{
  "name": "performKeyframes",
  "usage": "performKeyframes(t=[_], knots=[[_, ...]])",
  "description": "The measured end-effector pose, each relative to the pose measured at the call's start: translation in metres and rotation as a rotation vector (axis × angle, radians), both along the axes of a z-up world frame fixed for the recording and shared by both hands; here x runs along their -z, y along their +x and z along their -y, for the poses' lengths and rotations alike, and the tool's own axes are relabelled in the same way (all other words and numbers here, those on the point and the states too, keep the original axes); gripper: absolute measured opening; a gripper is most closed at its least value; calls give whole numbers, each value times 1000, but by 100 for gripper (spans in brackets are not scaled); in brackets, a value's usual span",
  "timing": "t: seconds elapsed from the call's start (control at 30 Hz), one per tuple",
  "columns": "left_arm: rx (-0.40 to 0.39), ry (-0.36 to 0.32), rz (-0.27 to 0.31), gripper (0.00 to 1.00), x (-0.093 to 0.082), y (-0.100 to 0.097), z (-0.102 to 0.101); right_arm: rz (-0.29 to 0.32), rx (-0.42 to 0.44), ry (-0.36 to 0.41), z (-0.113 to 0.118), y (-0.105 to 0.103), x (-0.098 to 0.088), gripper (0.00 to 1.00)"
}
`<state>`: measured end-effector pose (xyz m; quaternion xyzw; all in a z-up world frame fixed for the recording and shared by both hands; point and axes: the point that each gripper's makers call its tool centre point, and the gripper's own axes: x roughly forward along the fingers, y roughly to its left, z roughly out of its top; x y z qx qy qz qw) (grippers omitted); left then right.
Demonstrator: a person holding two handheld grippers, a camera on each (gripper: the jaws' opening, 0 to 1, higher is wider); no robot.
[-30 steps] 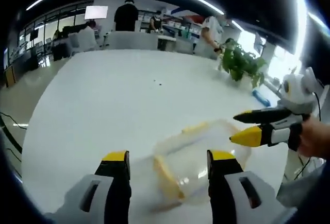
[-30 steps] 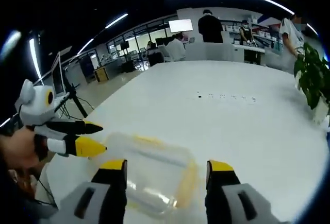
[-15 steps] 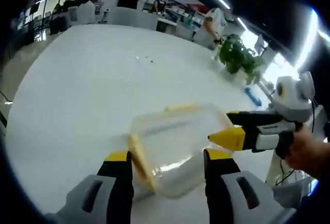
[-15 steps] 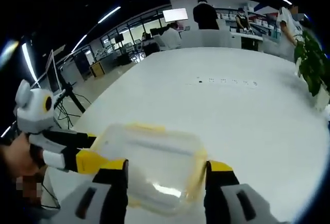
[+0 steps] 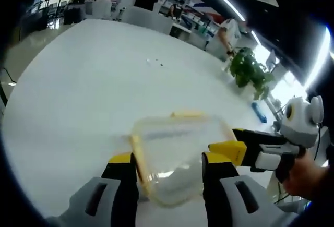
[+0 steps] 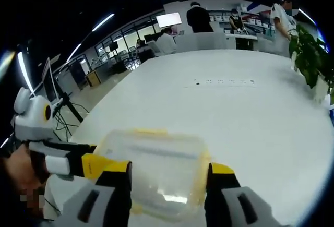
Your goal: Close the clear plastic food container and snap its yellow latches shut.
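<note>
Straddling clear rectangular plastic food container with yellow latches (image 5: 175, 156) in left gripper view: left gripper (image 5: 168, 160), yellow-tipped black jaws spread either side of container, tips close at its near edge, contact not clear; spread apart, not clamped. Container sitting on broad white table (image 5: 83, 91), lid looking down on it, yellow latch along near-left side (image 5: 140, 160) and another yellow latch at far edge (image 5: 187, 115); latched or not, cannot tell. Coming in from right of same view, right gripper (image 5: 229, 146), yellow tip at container's right side, held by person's hand (image 5: 305, 177); how far its jaws stand apart, cannot tell there

Repeating in right gripper view: right gripper (image 6: 169, 172) with jaws spread wide, container (image 6: 156, 162) between them, near edge low between jaw tips, nothing pinched. Left gripper (image 6: 86, 162) reaching in from left, yellow tip at container's left side, hand (image 6: 15, 177) behind it

Farther off on table: small dark specks (image 6: 224, 82), green leafy potted plant (image 5: 250, 70) near far right edge, blue object (image 5: 259, 112) beside it. Beyond table: standing people (image 6: 198, 18), bright wall screen (image 6: 168, 19), desks, ceiling light strips
</note>
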<state>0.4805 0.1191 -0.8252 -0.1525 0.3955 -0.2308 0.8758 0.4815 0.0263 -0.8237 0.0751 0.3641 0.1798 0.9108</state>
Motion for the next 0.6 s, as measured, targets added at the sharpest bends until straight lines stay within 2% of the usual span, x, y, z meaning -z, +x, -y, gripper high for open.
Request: performKeyframes(t=[0.2,0.6], knots=[[3,3,2,48,1,3,-6,11,5,1,-5,3,0,55],[-36,9,13,48,0,26,-36,21,-16,3,-36,27,-1,55]])
